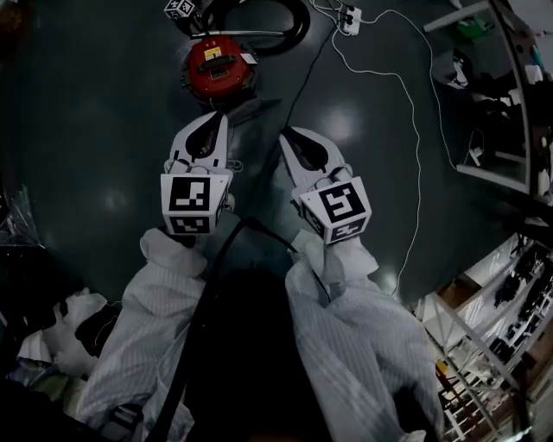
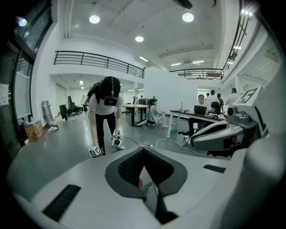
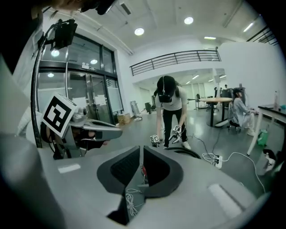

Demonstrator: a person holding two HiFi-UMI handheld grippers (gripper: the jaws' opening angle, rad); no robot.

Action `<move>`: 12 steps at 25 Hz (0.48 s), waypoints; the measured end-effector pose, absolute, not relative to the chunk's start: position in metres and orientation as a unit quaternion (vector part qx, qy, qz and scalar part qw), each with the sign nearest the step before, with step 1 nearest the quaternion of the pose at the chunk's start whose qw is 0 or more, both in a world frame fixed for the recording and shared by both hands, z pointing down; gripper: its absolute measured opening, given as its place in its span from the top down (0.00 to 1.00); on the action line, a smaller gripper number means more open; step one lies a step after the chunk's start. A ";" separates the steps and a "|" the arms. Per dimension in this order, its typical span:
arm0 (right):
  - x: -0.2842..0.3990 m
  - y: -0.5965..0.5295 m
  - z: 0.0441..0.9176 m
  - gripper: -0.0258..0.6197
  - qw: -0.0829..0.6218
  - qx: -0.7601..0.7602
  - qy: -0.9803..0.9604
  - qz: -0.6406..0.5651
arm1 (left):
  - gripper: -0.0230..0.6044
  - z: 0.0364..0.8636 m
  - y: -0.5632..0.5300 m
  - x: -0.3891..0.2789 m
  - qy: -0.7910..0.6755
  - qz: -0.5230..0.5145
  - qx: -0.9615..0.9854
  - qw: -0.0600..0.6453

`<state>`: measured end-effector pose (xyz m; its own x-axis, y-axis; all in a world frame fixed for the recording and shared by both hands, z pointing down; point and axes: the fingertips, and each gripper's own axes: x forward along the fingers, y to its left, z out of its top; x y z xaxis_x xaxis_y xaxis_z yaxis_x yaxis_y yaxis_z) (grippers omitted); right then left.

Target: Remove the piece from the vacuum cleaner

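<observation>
The red vacuum cleaner [image 1: 219,69] stands on the dark floor ahead of me, with its black hose [image 1: 275,24] looped behind it. My left gripper [image 1: 216,119] points at it from just short of its near edge, jaws shut and empty. My right gripper [image 1: 286,136] hangs beside it to the right, also shut on nothing. The left gripper view has the left gripper [image 2: 144,150] with jaws pressed together, and the right gripper view has the right gripper [image 3: 140,150] the same. Which piece of the vacuum comes off I cannot tell.
A white cable [image 1: 411,112] runs from a power strip [image 1: 349,17] across the floor on the right. Shelves [image 1: 497,95] line the right side. Another person [image 3: 170,107] bends over the hose [image 3: 187,153] holding marker-cube grippers [image 1: 181,9].
</observation>
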<state>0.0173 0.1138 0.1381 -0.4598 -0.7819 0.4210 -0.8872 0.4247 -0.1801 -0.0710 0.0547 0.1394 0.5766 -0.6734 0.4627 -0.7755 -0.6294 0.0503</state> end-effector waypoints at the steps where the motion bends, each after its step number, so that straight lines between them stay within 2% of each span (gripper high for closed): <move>1: 0.024 0.102 0.148 0.96 0.151 0.482 -0.841 0.194 | 0.96 0.151 0.045 -0.065 -0.420 0.213 0.872 0.133; 6: 0.047 0.059 0.212 0.95 0.220 0.380 -0.874 0.208 | 0.96 0.221 0.019 -0.043 -0.442 0.258 0.838 0.189; 12: 0.056 0.012 0.344 0.93 0.297 0.311 -0.881 0.195 | 0.96 0.357 -0.012 -0.035 -0.409 0.343 0.823 0.194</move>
<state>0.0559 0.0121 0.3438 -0.6300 -0.4324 0.6451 -0.6646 0.7300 -0.1597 -0.0346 -0.0119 0.3572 0.4294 -0.5406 0.7234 -0.8068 -0.5897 0.0382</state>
